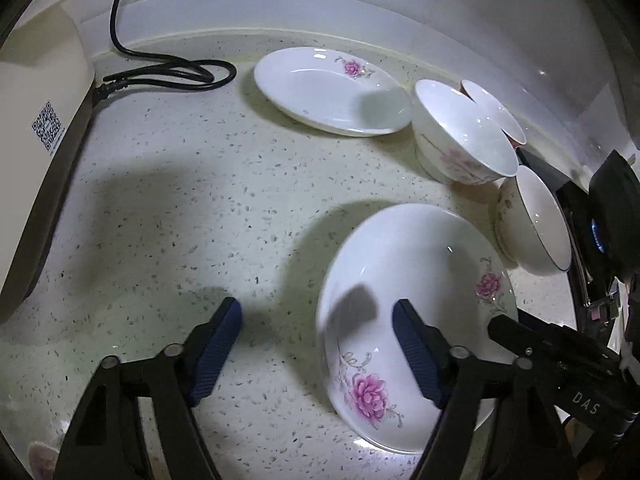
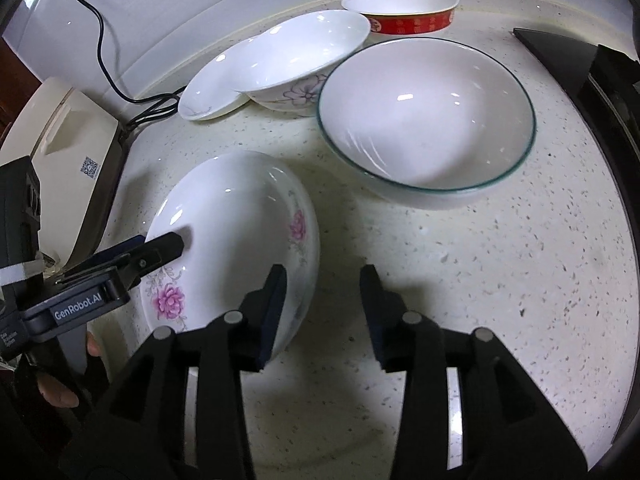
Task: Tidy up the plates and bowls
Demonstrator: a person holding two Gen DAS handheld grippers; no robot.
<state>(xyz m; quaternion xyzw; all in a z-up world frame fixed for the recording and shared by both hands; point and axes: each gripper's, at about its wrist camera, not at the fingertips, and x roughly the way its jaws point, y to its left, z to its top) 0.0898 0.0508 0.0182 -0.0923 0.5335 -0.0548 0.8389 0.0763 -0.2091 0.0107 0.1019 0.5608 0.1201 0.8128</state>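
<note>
A white plate with pink flowers [image 1: 404, 280] lies tilted on the speckled counter [image 1: 180, 200]; it also shows in the right wrist view [image 2: 240, 240]. My left gripper [image 1: 318, 340] is open, its jaws straddling the plate's left rim, one finger inside the plate, one outside. My right gripper [image 2: 324, 308] is open, its left finger over the plate's near right rim. A second flowered plate [image 1: 328, 88] lies at the back. Bowls stand near it: a flowered bowl [image 1: 460, 136], a green-rimmed bowl [image 2: 428, 120] and a red-banded bowl [image 2: 404, 8].
A cream appliance [image 1: 36, 128] with a QR code stands at the left, its black cord [image 1: 172, 72] looping along the back wall. A black stovetop edge [image 2: 568, 60] lies at the right. Open counter lies in front of the right gripper.
</note>
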